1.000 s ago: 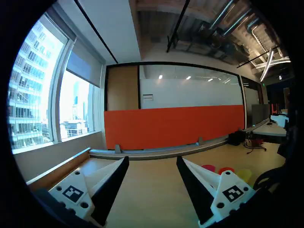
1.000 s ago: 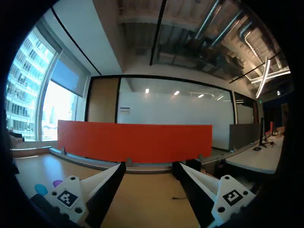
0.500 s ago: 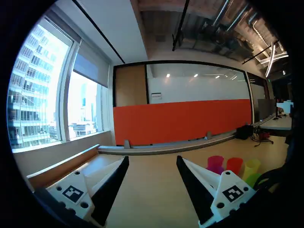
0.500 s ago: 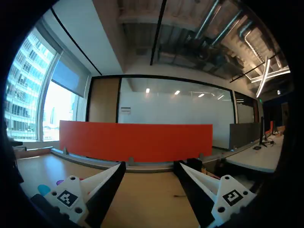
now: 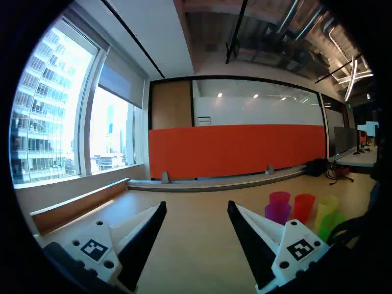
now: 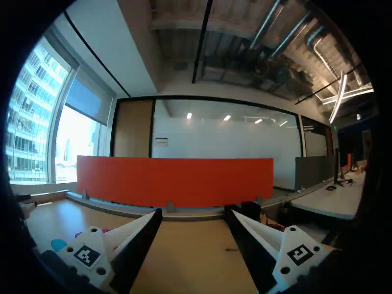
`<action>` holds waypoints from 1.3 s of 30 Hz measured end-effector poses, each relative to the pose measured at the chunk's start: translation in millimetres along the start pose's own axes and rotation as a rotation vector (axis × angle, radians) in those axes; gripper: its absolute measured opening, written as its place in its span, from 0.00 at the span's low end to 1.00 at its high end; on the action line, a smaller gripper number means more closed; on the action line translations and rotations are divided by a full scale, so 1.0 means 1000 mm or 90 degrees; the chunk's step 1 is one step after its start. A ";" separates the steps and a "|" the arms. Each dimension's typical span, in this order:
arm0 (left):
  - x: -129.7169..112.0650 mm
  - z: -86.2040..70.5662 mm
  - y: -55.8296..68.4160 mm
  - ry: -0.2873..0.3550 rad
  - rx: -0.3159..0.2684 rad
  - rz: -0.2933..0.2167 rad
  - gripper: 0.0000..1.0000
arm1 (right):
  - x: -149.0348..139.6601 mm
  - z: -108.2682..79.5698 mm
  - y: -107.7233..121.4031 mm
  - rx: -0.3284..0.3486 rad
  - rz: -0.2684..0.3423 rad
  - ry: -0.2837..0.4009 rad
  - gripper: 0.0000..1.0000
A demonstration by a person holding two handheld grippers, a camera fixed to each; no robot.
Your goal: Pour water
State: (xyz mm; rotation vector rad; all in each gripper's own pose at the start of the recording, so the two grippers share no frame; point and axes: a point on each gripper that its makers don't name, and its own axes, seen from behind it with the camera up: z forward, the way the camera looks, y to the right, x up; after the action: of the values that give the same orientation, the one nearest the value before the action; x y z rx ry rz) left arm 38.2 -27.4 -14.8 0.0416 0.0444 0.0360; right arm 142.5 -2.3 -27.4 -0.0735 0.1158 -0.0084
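In the left gripper view, several translucent plastic cups stand on the wooden table to the right: a purple cup (image 5: 278,206), a red cup (image 5: 304,208), a yellow cup (image 5: 326,208) and a green cup (image 5: 330,224) partly behind my right finger. My left gripper (image 5: 197,215) is open above the table, left of the cups, nothing between its fingers. In the right gripper view, my right gripper (image 6: 193,220) is open over the table. A blue cup rim (image 6: 59,244) and a pink cup rim (image 6: 81,234) peek out beside its left finger.
The wooden table (image 5: 196,245) runs to an orange divider panel (image 5: 235,149) at its far edge. Large windows (image 5: 49,127) line the left side, with a wooden ledge (image 5: 78,208) below. More desks (image 6: 333,201) with a monitor stand to the right.
The left gripper's view has tipped down and turned right, bringing the coloured cups from rims at the edge into fuller sight. The right gripper has barely shifted.
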 end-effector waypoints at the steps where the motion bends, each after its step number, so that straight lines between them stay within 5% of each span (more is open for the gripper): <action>1: -0.003 0.000 0.001 -0.002 -0.001 -0.002 0.92 | -0.001 0.000 0.000 0.000 0.001 -0.002 1.00; 12: -0.022 0.004 0.013 -0.012 -0.010 -0.008 0.92 | -0.005 0.001 -0.003 0.002 0.002 -0.010 0.99; 39: -0.037 0.014 0.021 -0.028 -0.015 -0.024 0.92 | -0.009 0.001 0.007 -0.010 0.002 -0.017 0.99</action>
State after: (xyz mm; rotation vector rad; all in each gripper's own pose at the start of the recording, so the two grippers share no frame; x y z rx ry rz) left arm 0.7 -8.5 2.1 0.0182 0.0011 -0.0020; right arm 134.2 4.4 -26.3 -0.0883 0.0897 -0.0031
